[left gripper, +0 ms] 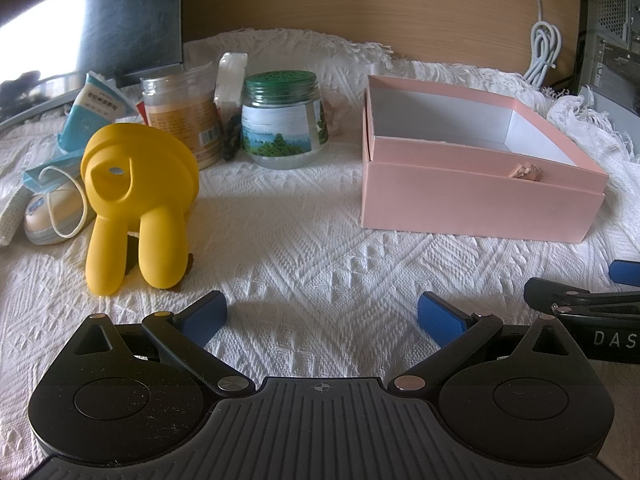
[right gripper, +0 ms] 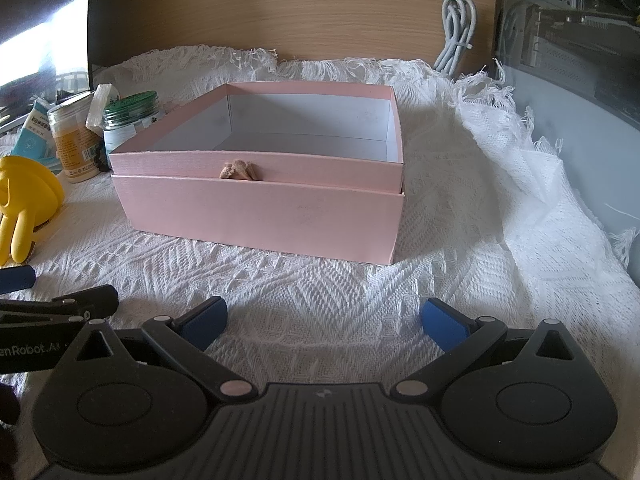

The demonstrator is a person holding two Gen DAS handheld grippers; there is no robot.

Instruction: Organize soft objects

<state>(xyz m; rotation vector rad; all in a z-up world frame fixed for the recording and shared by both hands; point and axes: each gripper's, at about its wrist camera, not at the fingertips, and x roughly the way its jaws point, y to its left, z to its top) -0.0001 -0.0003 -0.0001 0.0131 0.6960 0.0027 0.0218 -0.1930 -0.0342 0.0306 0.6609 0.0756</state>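
Note:
A yellow soft rubber toy (left gripper: 136, 196) stands upright on the white cloth, ahead and to the left of my left gripper (left gripper: 322, 316), which is open and empty. It also shows at the left edge of the right wrist view (right gripper: 22, 204). An open pink box (left gripper: 472, 176) with a small bow on its front sits ahead to the right; in the right wrist view the box (right gripper: 264, 208) is straight ahead and its inside looks empty. My right gripper (right gripper: 324, 320) is open and empty, low over the cloth in front of the box.
Behind the toy stand a clear jar with an orange label (left gripper: 184, 112), a green-lidded jar (left gripper: 284, 120), a blue-and-white tube (left gripper: 92, 112) and a small pouch (left gripper: 52, 212). A coiled white cable (right gripper: 456, 36) hangs on the wooden back panel. A computer case (right gripper: 576, 40) stands at right.

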